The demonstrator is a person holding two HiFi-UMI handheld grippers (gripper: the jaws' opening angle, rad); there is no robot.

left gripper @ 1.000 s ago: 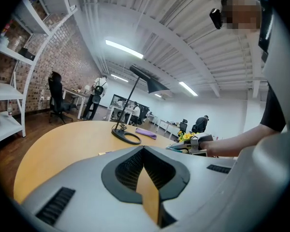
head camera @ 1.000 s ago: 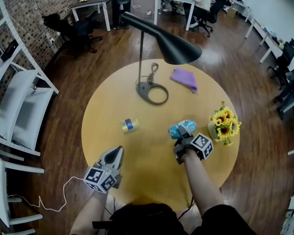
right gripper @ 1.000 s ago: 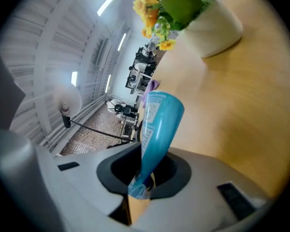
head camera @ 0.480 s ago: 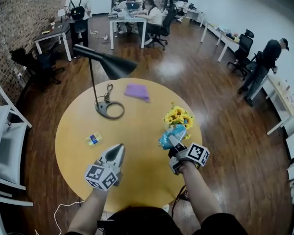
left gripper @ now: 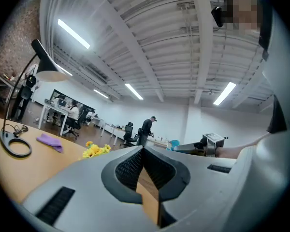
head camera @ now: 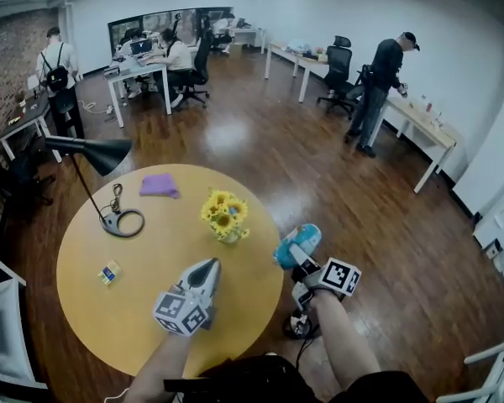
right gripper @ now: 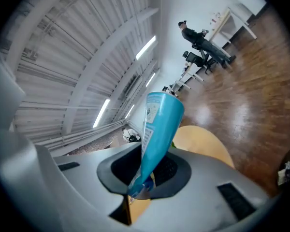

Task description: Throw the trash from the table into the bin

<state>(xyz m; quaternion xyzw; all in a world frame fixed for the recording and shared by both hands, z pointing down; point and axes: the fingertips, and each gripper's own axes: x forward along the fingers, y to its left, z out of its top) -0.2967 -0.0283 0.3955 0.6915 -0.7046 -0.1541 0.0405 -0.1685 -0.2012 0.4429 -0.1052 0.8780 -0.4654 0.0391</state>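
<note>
Blue and crumpled, the snack wrapper [right gripper: 157, 134] is pinched between the jaws of the right tool [head camera: 299, 257], just past the counter's [head camera: 84, 309] edge, above the wooden floor [head camera: 386, 225]. The left tool [head camera: 208, 269] hangs over the counter with its jaws pressed together, empty. A small yellow-and-blue packet [head camera: 109, 272] lies near the lamp [head camera: 101, 151].

R gripper [right gripper: 144, 185] jaws clamp a blue wrapper [right gripper: 157, 129] w/ round table [right gripper: 203, 141] behind.
</note>
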